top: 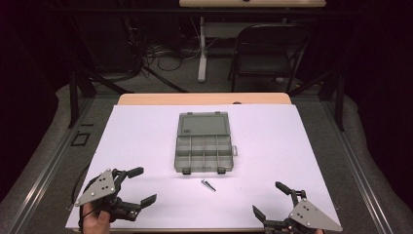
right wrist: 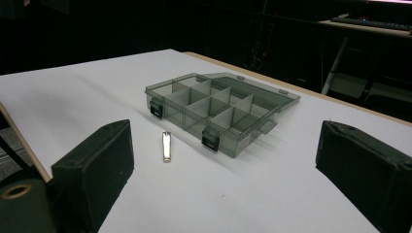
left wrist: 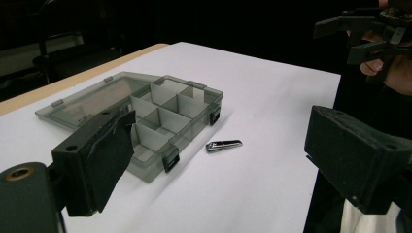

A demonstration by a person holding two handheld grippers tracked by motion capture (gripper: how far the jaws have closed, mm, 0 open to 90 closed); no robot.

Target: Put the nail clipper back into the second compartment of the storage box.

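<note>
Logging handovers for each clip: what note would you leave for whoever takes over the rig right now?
Left gripper: open, empty, at the near left of the table.
Right gripper: open, empty, at the near right.
Compartment box: mid-table, lid open flat behind it, compartments look empty.
Nail clipper: lying on the white tabletop just in front of the box, untouched.
Done: box is open.
Left, probably: pick up the clipper, place it in a compartment.
</note>
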